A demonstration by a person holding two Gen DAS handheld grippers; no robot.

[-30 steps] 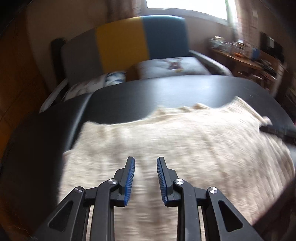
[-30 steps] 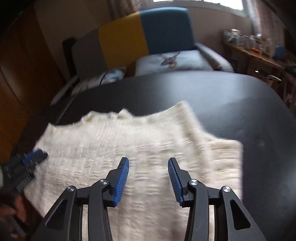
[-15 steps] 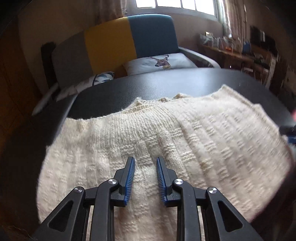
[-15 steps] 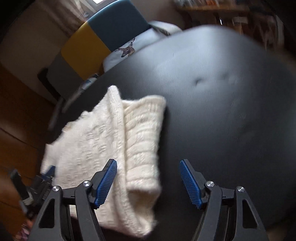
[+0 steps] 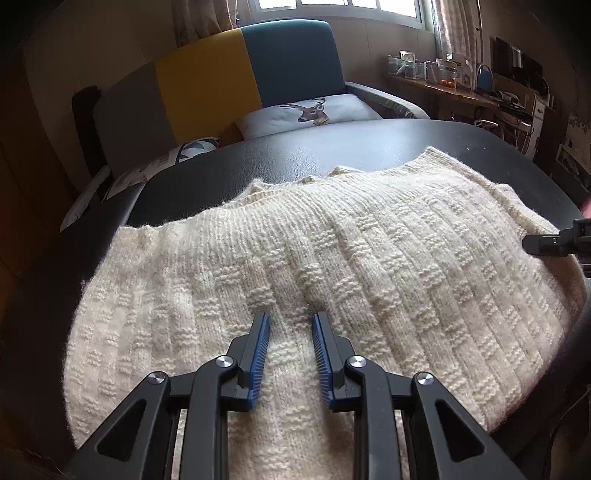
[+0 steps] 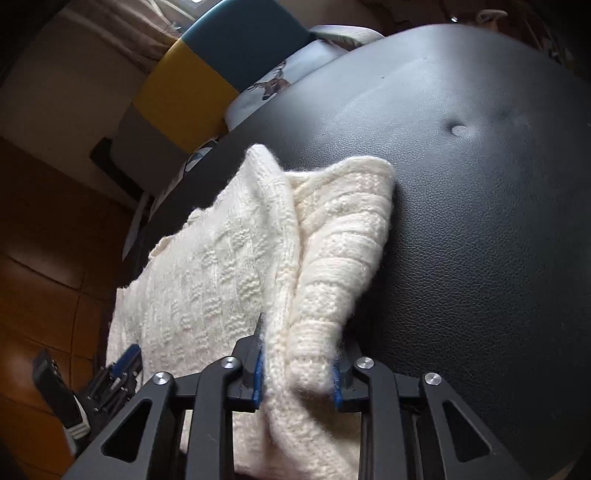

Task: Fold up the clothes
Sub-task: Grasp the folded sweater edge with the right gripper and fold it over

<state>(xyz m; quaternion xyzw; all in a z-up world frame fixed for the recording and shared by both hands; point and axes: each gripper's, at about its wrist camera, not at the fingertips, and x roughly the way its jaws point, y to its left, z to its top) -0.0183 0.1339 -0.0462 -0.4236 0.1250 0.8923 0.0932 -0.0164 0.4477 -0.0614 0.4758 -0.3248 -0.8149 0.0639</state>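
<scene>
The cream chunky-knit wool sweater [image 5: 332, 280] is lying spread across the black padded leatherette worktop [image 6: 480, 184], near edge hanging toward the person.

Step in hand (judged): a side fold. The right tongs [image 6: 298, 363] are closing on a bunched, doubled-over side portion of the knit, approx. at its right edge; the fabric is filling the gap between both blue pads. The left tongs [image 5: 290, 347] are hovering over the sweater's near-centre area w/ the fingers apart and nothing between them; whether the tips are touching the knit cannot be told.

Next move (judged): the gripped edge needs carrying inward across the body w/o dragging the whole garment; the left tongs are sitting where they could be pinning the panel. The thick knit is likely to slump and spring back, so the layer needs laying flat before release.

Surface: textured, slightly glossy, w/ a button dimple [image 6: 459, 130].

Room: a grey/yellow/teal colour-block sofa [image 5: 221, 81] w/ a deer-print cushion [image 5: 310, 110] is standing behind the worktop; a window [image 5: 340, 5] and a cluttered wooden side desk [image 5: 450, 88] are at the back.
</scene>
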